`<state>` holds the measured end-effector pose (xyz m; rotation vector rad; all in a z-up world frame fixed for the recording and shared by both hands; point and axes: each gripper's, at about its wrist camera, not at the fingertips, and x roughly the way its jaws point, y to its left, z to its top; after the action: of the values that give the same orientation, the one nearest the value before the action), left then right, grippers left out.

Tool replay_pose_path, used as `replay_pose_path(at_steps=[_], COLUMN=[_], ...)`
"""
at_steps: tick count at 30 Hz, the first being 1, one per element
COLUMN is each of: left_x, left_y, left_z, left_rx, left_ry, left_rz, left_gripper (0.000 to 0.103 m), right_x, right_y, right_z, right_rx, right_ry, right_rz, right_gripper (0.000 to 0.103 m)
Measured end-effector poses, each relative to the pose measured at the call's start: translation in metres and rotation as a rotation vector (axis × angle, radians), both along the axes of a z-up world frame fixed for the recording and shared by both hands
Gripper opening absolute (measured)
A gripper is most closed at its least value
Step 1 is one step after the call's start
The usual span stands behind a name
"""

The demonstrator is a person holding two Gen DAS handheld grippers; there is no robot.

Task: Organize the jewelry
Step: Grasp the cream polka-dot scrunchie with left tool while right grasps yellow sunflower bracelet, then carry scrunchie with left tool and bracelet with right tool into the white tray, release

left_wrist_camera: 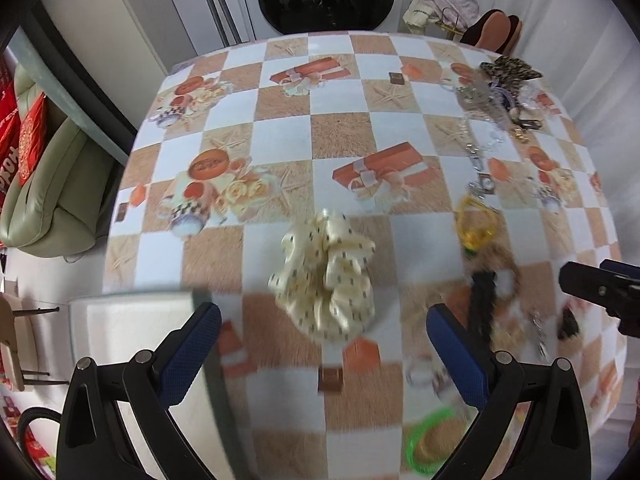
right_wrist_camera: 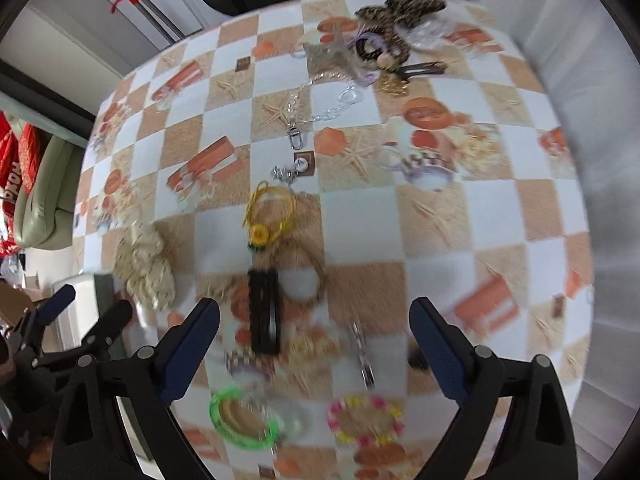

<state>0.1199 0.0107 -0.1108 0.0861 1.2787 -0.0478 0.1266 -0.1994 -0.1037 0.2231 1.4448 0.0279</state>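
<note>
scrunchie (left_wrist_camera: 326, 276) at centre frame: soft, light, best pinched across its bunched middle. hair clip (right_wrist_camera: 263, 312) stiff, slippery. left gripper (left_wrist_camera: 324, 356) and right gripper (right_wrist_camera: 314, 344) gaping, empty.

The green ring (left_wrist_camera: 427, 442) near the tabletop's (left_wrist_camera: 280, 128) front edge is blurred; the pile (right_wrist_camera: 384, 44) at the far corner is too tangled to tell.

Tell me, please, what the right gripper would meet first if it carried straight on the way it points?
Probably the black hair clip: it lies on the tablecloth just ahead of the right gripper, nearer its left jaw, though blur obscures depth.
</note>
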Motion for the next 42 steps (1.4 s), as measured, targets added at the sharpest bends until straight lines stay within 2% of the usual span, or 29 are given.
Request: replay_pose_path(at_steps=[5, 7, 10, 12, 14, 16, 17, 18, 19, 21, 22, 23, 33, 42], left_x=[0.024, 0.030, 0.034, 0.035, 0.035, 0.033, 0.032, 0.031, 0.030, 0.029, 0.029, 0.029, 0.017, -0.025], left_y=[0.004, 0.005, 0.006, 0.005, 0.005, 0.006, 0.005, 0.004, 0.002, -0.002, -0.002, -0.002, 0.008, 0.039], left_z=[-0.032, -0.043, -0.057, -0.063, -0.070, -0.070, -0.070, -0.069, -0.068, -0.067, -0.066, -0.065, -0.019, 0.031], left_rx=[0.000, 0.003, -0.001, -0.001, -0.006, -0.020, -0.033, -0.046, -0.042, -0.044, -0.050, -0.063, -0.165, -0.203], left_ry=[0.016, 0.033, 0.052, 0.056, 0.076, 0.062, 0.060, 0.054, 0.046, 0.048, 0.051, 0.052, -0.022, -0.075], left_rz=[0.023, 0.027, 0.033, 0.030, 0.029, 0.032, 0.027, 0.018, 0.010, -0.001, 0.000, 0.005, 0.013, 0.065], left_gripper=[0.103, 0.095, 0.093, 0.080, 0.074, 0.072, 0.065, 0.053, 0.047, 0.031, 0.027, 0.026, 0.024, 0.024], right_x=[0.030, 0.039, 0.050, 0.054, 0.059, 0.062, 0.065, 0.066, 0.066, 0.066, 0.066, 0.067, 0.060, 0.020], right_y=[0.007, 0.012, 0.020, 0.026, 0.036, 0.047, 0.054, 0.059, 0.065, 0.071, 0.072, 0.070, 0.016, 0.030], right_z=[-0.035, -0.047, -0.060, -0.066, -0.070, -0.071, -0.071, -0.071, -0.070, -0.070, -0.069, -0.070, -0.036, 0.021], right_rx=[0.027, 0.033, 0.031, 0.029, -0.009, -0.044, -0.074, -0.101, -0.136, -0.155, -0.147, -0.134, 0.084, 0.163], right_ry=[0.036, 0.041, 0.044, 0.045, 0.028, 0.016, 0.012, 0.008, -0.001, -0.015, -0.016, -0.015, -0.060, -0.101], right_rz=[-0.010, -0.005, 0.010, 0.026, 0.052, 0.094, 0.115, 0.135, 0.159, 0.183, 0.183, 0.179, 0.036, 0.050], right_gripper=[0.093, 0.090, 0.085, 0.080, 0.079, 0.076, 0.069, 0.057, 0.051, 0.024, 0.018, 0.006, 0.006, 0.006])
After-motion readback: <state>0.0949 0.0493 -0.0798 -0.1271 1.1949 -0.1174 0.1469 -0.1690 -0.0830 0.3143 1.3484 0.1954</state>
